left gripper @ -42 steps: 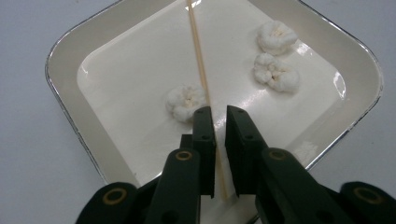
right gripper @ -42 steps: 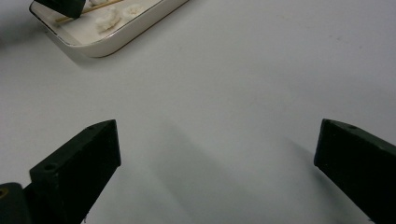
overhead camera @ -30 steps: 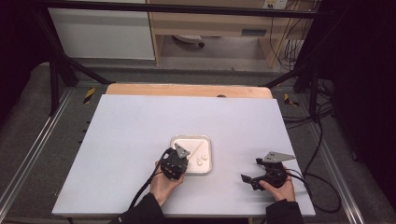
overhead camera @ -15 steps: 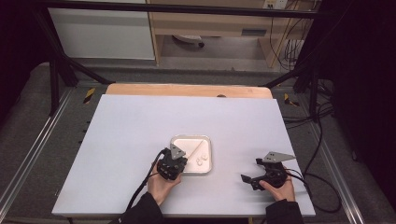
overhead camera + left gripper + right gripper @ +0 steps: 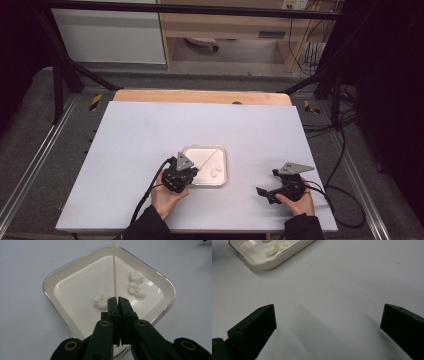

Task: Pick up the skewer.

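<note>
A shallow white tray (image 5: 62, 275) (image 5: 226, 165) sits on the table, holding three small white puffy lumps (image 5: 136, 276). My left gripper (image 5: 117, 300) (image 5: 186, 172) hangs over the tray's near edge, shut on a thin wooden skewer (image 5: 114, 270) that points away across the tray. One lump (image 5: 100, 301) lies just left of the jaw tips. My right gripper (image 5: 328, 317) (image 5: 267, 192) rests low over the bare table to the right of the tray, open, with nothing between its jaws. The tray's corner (image 5: 269, 263) and two lumps (image 5: 272, 250) appear in the right gripper view.
The pale table top (image 5: 150, 135) has a wooden strip (image 5: 200, 96) along its far edge. Black frame bars (image 5: 65, 75) and cables (image 5: 345, 150) flank the table. A cable (image 5: 145, 197) trails from the left gripper.
My left gripper has drawn back a little toward the person and the tray's near left edge, carrying the skewer. The right gripper has stayed put.
</note>
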A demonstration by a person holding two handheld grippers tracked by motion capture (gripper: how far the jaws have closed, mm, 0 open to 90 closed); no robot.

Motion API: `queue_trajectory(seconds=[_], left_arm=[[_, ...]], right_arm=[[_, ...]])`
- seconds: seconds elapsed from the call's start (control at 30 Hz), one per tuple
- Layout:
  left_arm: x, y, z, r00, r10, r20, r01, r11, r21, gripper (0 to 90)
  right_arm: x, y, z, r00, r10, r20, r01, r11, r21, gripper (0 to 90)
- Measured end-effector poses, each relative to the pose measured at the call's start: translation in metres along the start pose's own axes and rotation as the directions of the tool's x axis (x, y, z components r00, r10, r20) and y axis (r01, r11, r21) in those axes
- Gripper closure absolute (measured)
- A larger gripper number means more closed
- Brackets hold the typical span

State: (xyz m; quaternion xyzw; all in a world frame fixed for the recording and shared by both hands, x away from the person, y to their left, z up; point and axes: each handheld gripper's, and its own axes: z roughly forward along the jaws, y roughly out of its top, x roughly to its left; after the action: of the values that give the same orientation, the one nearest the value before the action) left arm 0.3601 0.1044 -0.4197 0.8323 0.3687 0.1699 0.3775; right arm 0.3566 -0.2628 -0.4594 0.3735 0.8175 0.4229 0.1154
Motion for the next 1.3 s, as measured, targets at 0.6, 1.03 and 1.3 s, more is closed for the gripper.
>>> queue_trajectory(seconds=[0.6, 1.03, 1.3], left_arm=[[0.025, -0.005, -0.024, 0.9922, 0.078, 0.098, -0.081, 0.9963, 0.027, 89.0], [0.023, 0.007, -0.029, 0.9725, 0.152, 0.176, -0.163, 0.9855, 0.048, 89.0], [0.012, 0.016, -0.024, 0.9594, 0.192, 0.206, -0.208, 0.9763, 0.058, 89.0]], right_arm=[[0.029, 0.028, 0.008, 0.9847, -0.164, 0.057, 0.163, 0.986, 0.031, 0.6], [0.058, 0.047, 0.016, 0.9280, -0.363, 0.083, 0.355, 0.930, 0.096, 2.3], [0.069, 0.057, 0.019, 0.8849, -0.458, 0.087, 0.446, 0.886, 0.122, 3.1]])
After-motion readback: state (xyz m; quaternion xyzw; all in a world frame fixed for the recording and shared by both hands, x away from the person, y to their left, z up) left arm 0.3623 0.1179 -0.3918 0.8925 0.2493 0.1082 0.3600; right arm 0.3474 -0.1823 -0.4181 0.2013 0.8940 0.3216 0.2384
